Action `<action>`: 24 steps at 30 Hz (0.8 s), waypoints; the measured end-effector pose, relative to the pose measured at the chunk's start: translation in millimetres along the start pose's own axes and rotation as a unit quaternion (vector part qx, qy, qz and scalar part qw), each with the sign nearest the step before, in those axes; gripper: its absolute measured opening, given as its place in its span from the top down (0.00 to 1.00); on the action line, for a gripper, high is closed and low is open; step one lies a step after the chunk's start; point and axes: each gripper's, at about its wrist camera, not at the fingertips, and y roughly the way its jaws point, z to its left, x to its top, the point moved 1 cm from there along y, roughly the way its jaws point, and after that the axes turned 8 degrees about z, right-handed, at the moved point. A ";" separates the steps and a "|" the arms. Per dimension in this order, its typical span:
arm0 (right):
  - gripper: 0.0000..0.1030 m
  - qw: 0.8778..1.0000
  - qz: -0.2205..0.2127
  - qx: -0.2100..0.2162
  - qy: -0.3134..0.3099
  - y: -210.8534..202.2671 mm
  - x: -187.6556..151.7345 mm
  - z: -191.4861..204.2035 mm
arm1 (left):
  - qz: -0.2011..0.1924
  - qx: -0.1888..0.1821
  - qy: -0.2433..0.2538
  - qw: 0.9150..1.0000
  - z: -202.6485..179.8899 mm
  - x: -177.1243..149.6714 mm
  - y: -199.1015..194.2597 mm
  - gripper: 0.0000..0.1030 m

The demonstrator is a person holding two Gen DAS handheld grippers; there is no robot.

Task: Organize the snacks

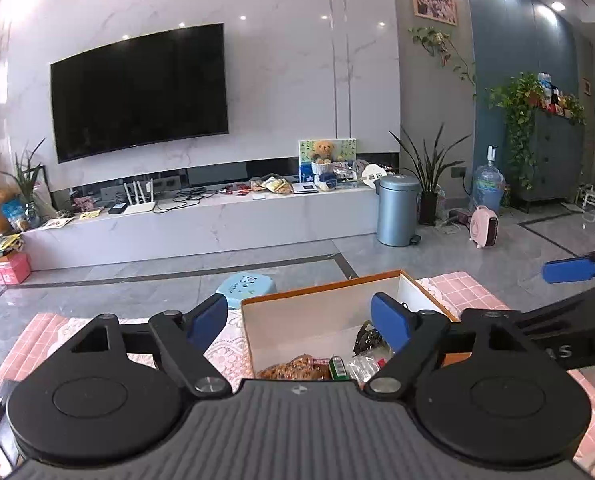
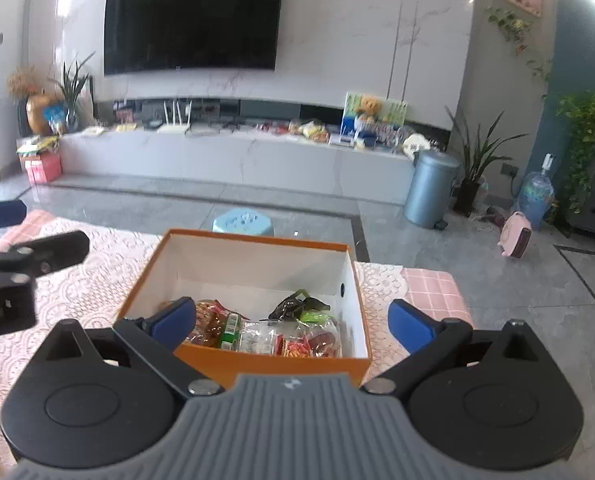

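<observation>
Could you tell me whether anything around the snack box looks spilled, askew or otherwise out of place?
Nothing stands out. The orange box sits flat on the lace tablecloth, and the snack packets all lie inside it, bunched at the near end. No packets show on the cloth around it.

- The left gripper (image 1: 301, 320) has its jaws spread wide, nothing between the blue pads (image 1: 389, 322).
- The right gripper (image 2: 293, 322) is likewise spread wide (both tilted somewhat downward), its blue pads (image 2: 411, 326) empty.
</observation>
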 end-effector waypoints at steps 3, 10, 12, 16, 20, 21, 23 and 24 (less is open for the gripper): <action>0.04 1.000 -0.021 -0.010 0.009 -28.9 -16.2 2.0 | -0.003 -0.003 -0.012 1.000 3.3 -8.6 -10.1 0.07; 0.03 0.996 -0.066 -0.027 0.057 -77.9 -65.7 6.4 | -0.008 0.017 -0.031 0.999 7.1 -38.6 -27.4 0.06; 0.04 0.995 -0.071 -0.029 0.070 -85.7 -81.6 9.1 | -0.013 0.015 -0.038 0.999 6.5 -47.3 -33.5 0.06; 0.04 0.993 -0.077 -0.033 0.088 -95.3 -112.3 12.3 | -0.010 0.005 -0.017 1.000 -3.4 -68.1 -37.9 0.06; 0.03 0.990 -0.086 -0.047 0.097 -96.7 -135.9 13.5 | 0.001 0.007 -0.010 1.000 -10.7 -81.0 -31.9 0.06; 0.03 0.990 -0.086 -0.047 0.100 -96.7 -140.0 13.2 | 0.006 0.005 -0.005 1.000 -12.5 -82.8 -30.2 0.06; 0.04 0.990 -0.085 -0.042 0.103 -95.6 -145.4 13.7 | 0.010 0.005 0.001 1.000 -14.6 -86.5 -28.9 0.06; 0.04 0.990 -0.085 -0.041 0.102 -95.0 -147.0 14.3 | 0.010 0.006 0.003 1.000 -15.5 -88.2 -28.9 0.06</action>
